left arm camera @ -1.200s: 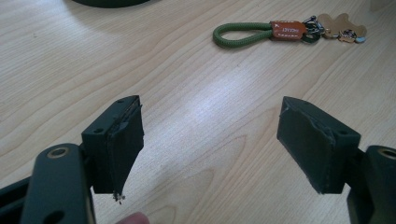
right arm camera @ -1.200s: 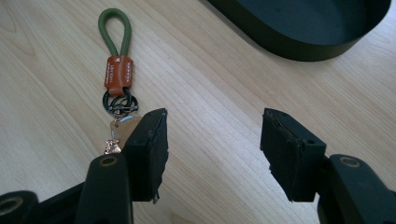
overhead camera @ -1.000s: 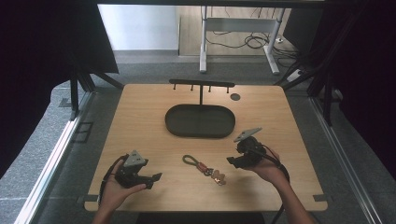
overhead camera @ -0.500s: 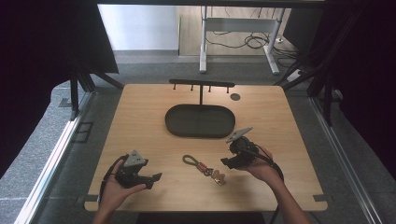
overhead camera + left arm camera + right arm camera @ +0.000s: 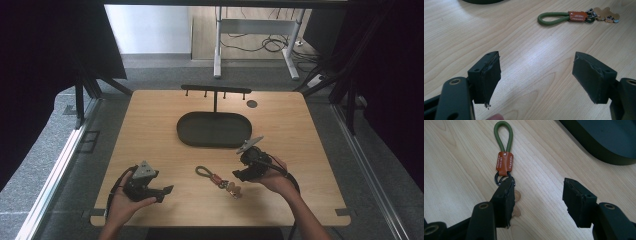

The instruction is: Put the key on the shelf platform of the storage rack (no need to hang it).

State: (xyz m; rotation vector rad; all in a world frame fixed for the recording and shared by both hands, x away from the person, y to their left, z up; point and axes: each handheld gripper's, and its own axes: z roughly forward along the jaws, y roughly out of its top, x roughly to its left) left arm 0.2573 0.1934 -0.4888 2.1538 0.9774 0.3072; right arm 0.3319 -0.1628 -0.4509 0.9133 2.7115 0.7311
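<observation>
Lying flat on the wooden table (image 5: 150, 130), near the front edge and a little right of centre, the keychain (image 5: 218, 179) is the thing in reach: a green cord loop (image 5: 503, 135) at its far-left end, an orange leather tab (image 5: 505, 163) in the middle, then a dark metal ring (image 5: 498, 179) with small tan charms (image 5: 606, 14) at the near-right end. It looks light and limp; the cord should flex and the charms will likely swing and rattle once lifted, so it needs no strong squeeze. The metal ring looks slick and thin, a poor place to pinch. My judgement is that the leather tab is the best hold, being flat, a bit thicker and grippy, or else the cord just beyond it. The right gripper (image 5: 239, 175) hovers just beside the charm end, its jaws standing apart with nothing between them; in the right gripper view one jaw sits over the ring and charms while the gap between the jaws falls on bare wood to the side, so it would have to shift across to straddle the tab. The left gripper (image 5: 165, 190) rests at the near left, well apart from the keychain, jaws wide and empty. A dark oval tray (image 5: 192, 139) lies farther back, with a small hook rack (image 5: 216, 90) behind it.
</observation>
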